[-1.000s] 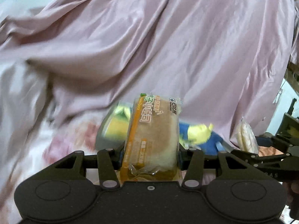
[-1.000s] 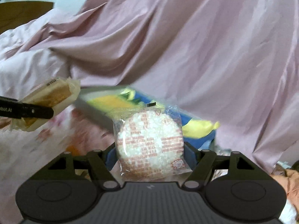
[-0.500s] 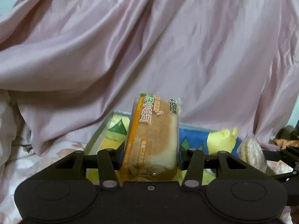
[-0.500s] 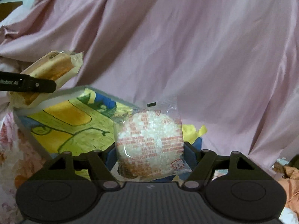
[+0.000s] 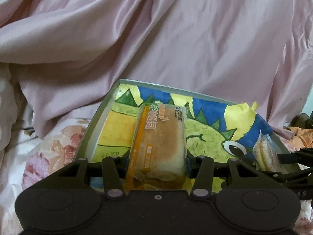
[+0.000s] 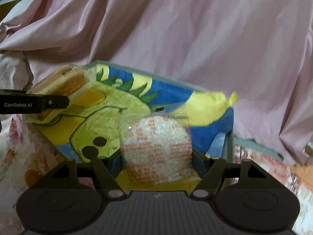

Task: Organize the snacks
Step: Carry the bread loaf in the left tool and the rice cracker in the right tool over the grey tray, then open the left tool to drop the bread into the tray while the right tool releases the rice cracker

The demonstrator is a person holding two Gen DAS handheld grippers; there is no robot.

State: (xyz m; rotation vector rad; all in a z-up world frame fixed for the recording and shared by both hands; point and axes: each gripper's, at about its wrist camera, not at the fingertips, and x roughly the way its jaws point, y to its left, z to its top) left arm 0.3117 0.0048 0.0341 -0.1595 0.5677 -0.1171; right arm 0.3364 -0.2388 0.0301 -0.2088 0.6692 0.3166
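1. Left gripper [image 5: 157, 162]: clamped on a wrapped bread slice [image 5: 160, 143], pads pressing its two long sides, jaws fairly narrow.
2. Bread slice: long axis running straight out from the gripper, away from the camera; printed end farthest out, crimped tail of the wrapper nearest the gripper body. Held over the near left part of a shallow grey tray [image 5: 92, 125].
3. Tray: lined with a painted sheet [image 5: 207, 137], green spiky creature on blue and yellow; sheet's yellow corner curling up past the far right rim.
4. Right gripper [image 6: 157, 156]: closed on a round rice cracker [image 6: 156, 146] in clear wrap with red print, jaws set wider, pads on its left and right edges.
5. Rice cracker: flat face toward the camera, standing on edge, no clear long axis; sealed wrapper flap at top. Held over the tray's near right part.
6. Right wrist view: bread slice [image 6: 64, 80] at left, in the left gripper's dark finger [image 6: 39, 102].
7. Tray resting on floral bedding [image 5: 49, 146]; pink sheet [image 5: 176, 39] piled behind.
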